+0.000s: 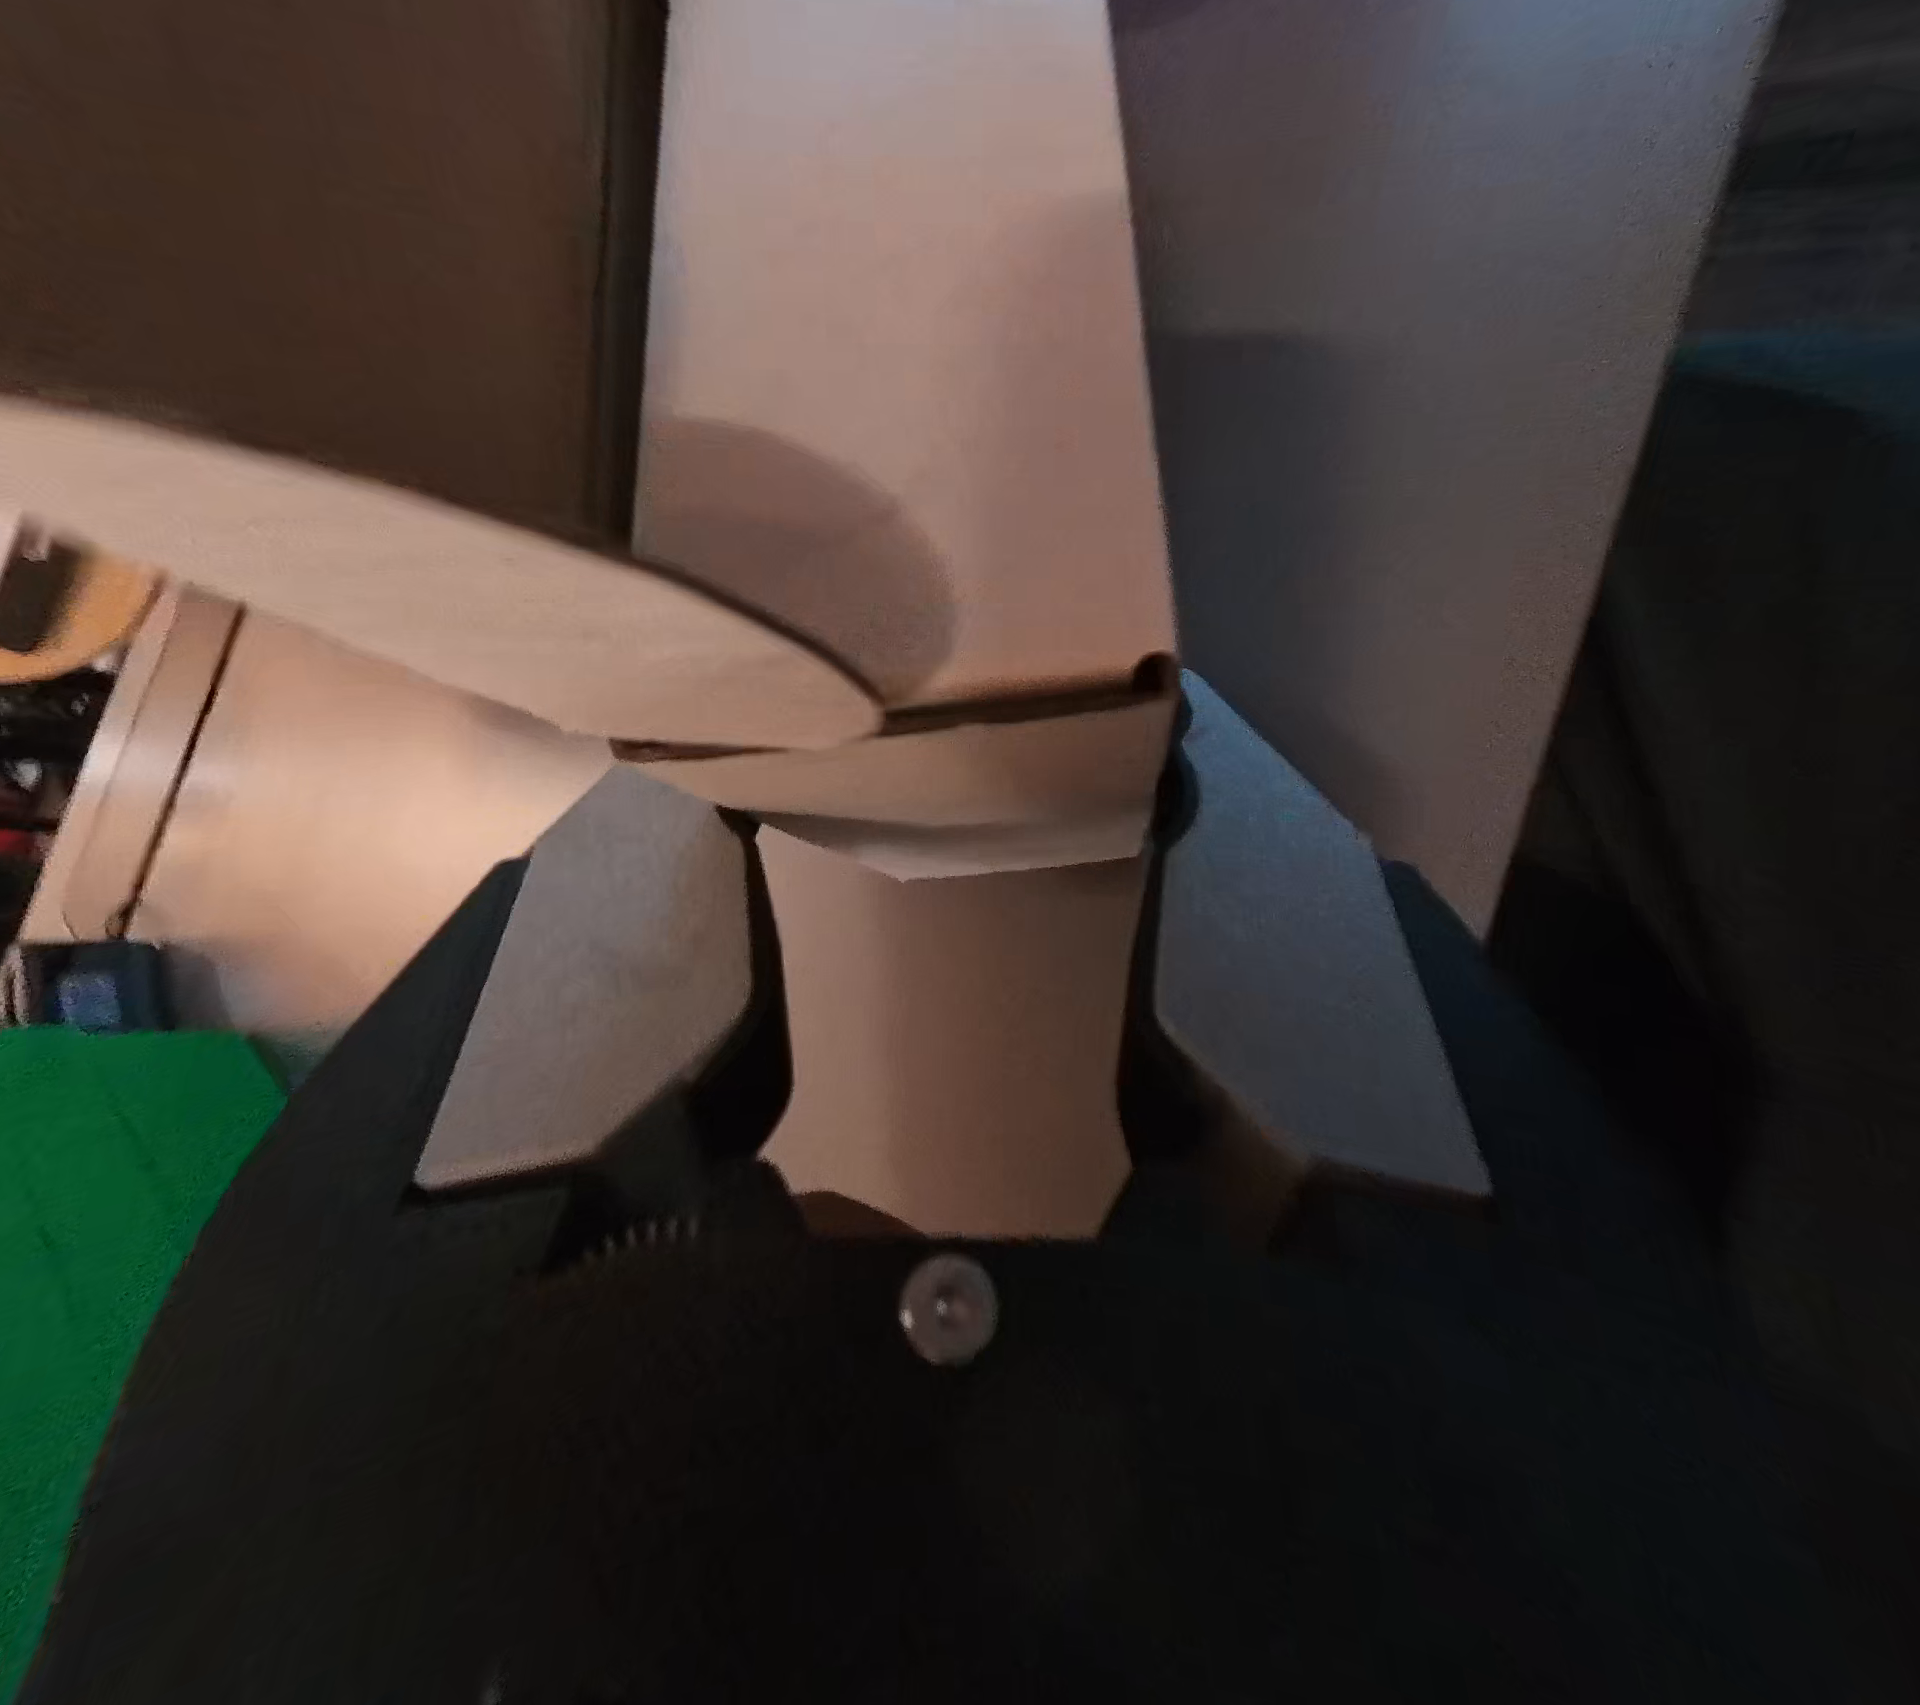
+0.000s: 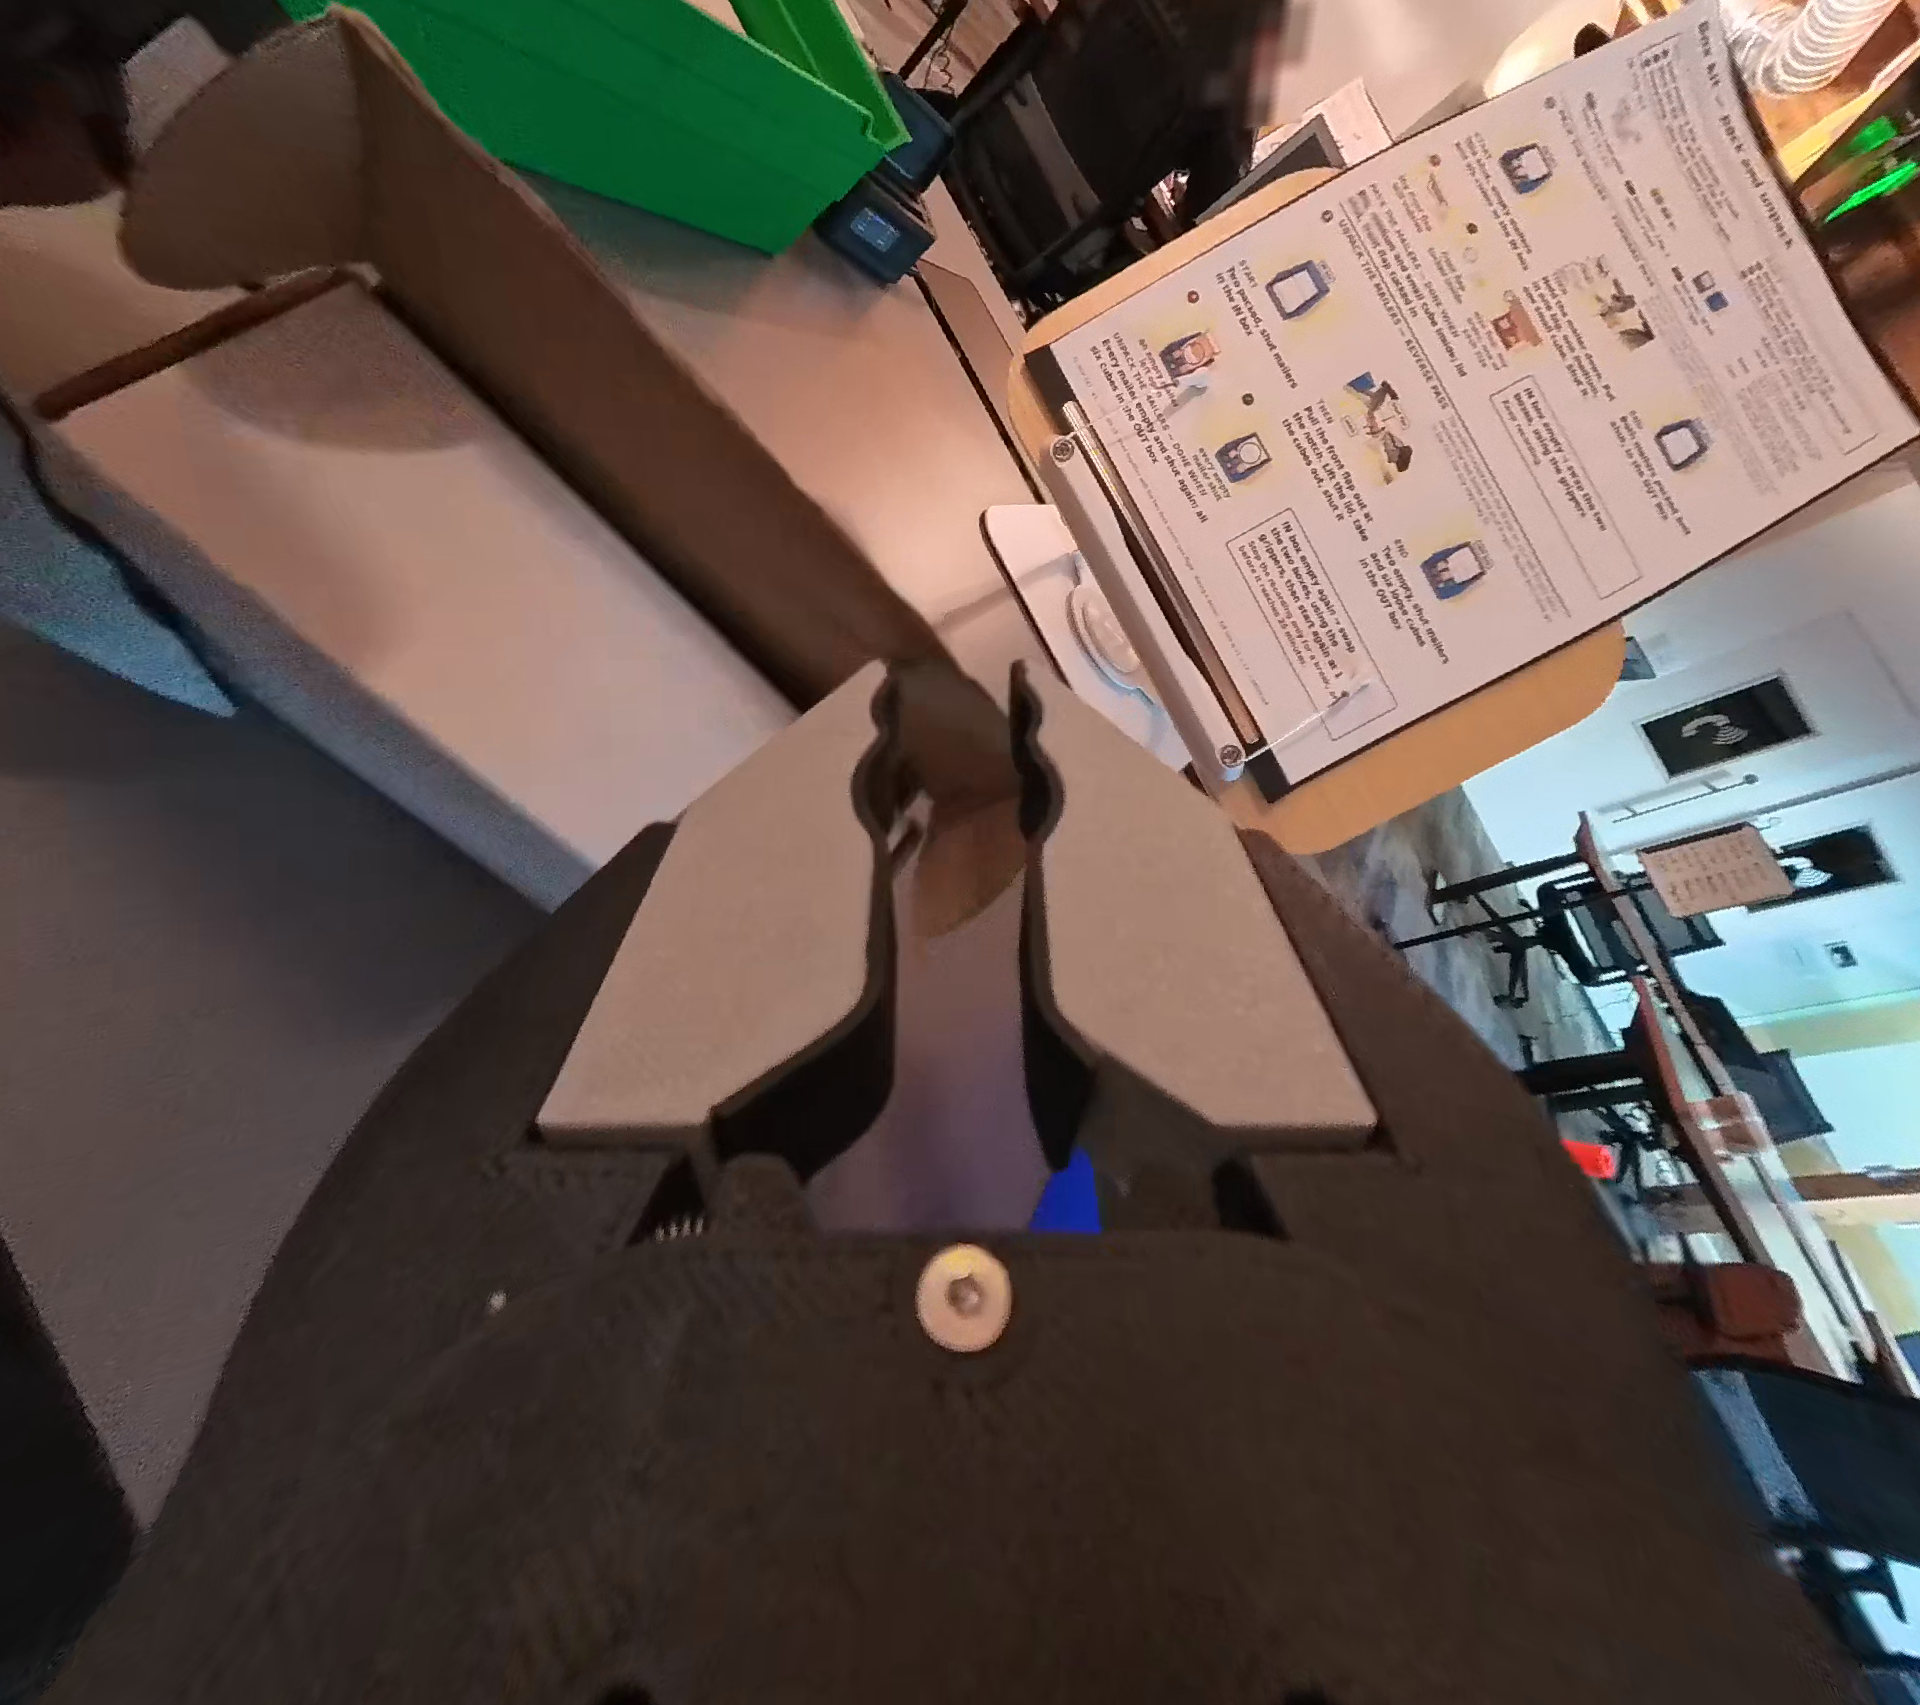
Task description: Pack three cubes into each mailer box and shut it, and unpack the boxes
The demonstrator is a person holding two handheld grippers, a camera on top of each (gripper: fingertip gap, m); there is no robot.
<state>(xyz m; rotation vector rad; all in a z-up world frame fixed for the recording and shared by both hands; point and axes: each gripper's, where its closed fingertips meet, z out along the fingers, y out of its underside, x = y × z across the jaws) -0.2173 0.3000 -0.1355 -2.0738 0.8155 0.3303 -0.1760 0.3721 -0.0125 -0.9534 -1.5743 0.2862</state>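
Because the left wrist view sits so close and is blurred, most of the mailer box (image 1: 894, 305) runs off the frame, and its inside is hidden. It is pale brown cardboard with a darker panel on the left and a rounded flap (image 1: 582, 616) folded across. The left tongs (image 1: 951, 808) stand fairly wide, a folded cardboard edge lying between their tips, though whether they actually pinch it I cannot tell. A patch of green bin (image 1: 114, 1219) shows at the lower left. In the right wrist view the mailer box (image 2: 436, 533) lies on the grey worktop (image 2: 208, 876), its lid raised as a dark brown wall, and the visible interior holds no cubes. The right tongs (image 2: 951, 772) are narrow, closed on a rounded flap (image 2: 961, 845) at the lid's near end. Behind the box, a green bin (image 2: 540, 34) is cut off at the top, its contents unseen. A printed sheet (image 2: 1455, 388) stands on a holder to the right.
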